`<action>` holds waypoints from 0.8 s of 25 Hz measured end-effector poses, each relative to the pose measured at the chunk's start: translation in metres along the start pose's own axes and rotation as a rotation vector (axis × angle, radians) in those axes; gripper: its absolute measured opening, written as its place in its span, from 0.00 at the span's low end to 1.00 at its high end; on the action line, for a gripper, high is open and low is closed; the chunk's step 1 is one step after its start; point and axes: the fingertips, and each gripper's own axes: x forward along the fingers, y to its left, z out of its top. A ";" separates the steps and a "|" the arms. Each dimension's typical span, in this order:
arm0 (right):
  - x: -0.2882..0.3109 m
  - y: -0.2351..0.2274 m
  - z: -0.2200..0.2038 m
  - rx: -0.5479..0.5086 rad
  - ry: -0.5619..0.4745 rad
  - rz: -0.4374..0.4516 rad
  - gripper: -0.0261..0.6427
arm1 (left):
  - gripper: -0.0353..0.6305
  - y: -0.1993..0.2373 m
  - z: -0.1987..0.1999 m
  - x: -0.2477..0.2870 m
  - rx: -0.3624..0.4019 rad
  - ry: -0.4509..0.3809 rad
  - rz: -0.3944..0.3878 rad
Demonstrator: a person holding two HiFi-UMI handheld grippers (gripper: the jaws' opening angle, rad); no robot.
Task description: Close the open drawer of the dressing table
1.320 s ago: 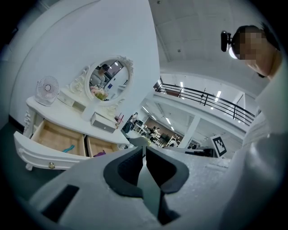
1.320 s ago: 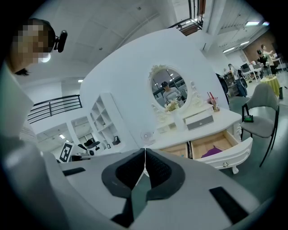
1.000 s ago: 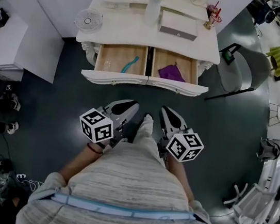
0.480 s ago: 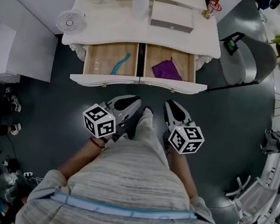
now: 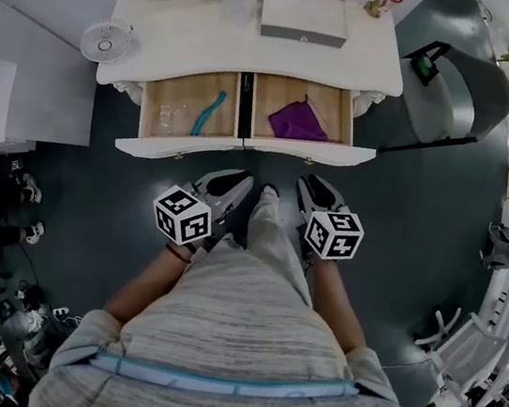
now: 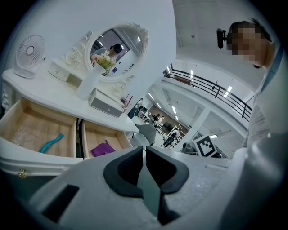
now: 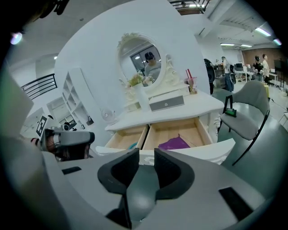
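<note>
Left hand-held gripper (image 5: 229, 183) is clenched, empty; right hand-held gripper (image 5: 317, 190) is opening, empty; push the left wooden drawer (image 5: 177, 148) and right wooden drawer (image 5: 310, 149) straight in, slowly.

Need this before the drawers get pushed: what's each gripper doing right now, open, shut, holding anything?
Left gripper: shut, holding nothing.
Right gripper: jaws opening, nothing between them.

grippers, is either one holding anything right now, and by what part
Nothing is held. The left gripper has its jaws together on nothing; the right gripper has its jaws opening with nothing between them. Both are apart from the open drawers.
</note>
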 end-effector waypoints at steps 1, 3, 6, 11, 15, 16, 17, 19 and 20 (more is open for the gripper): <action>0.005 -0.005 -0.005 0.003 0.020 -0.005 0.15 | 0.10 0.003 -0.002 0.004 -0.007 0.007 0.004; 0.015 -0.016 -0.013 0.012 0.053 -0.017 0.17 | 0.10 0.011 -0.005 0.013 -0.017 0.021 0.011; 0.030 -0.027 -0.022 0.020 0.086 -0.032 0.19 | 0.10 0.023 -0.011 0.023 -0.021 0.046 0.026; 0.046 -0.044 -0.036 0.019 0.135 -0.054 0.23 | 0.10 0.036 -0.023 0.032 -0.049 0.083 0.043; 0.061 -0.060 -0.049 0.015 0.181 -0.090 0.25 | 0.10 0.045 -0.032 0.038 -0.070 0.108 0.054; 0.065 -0.063 -0.053 0.013 0.193 -0.100 0.25 | 0.10 0.047 -0.034 0.038 -0.075 0.115 0.058; 0.068 -0.067 -0.056 0.012 0.205 -0.110 0.25 | 0.10 0.050 -0.036 0.039 -0.079 0.121 0.061; 0.075 -0.074 -0.065 0.008 0.232 -0.131 0.25 | 0.10 0.054 -0.039 0.040 -0.088 0.130 0.068; 0.078 -0.078 -0.069 0.005 0.245 -0.141 0.26 | 0.10 0.057 -0.040 0.042 -0.091 0.134 0.072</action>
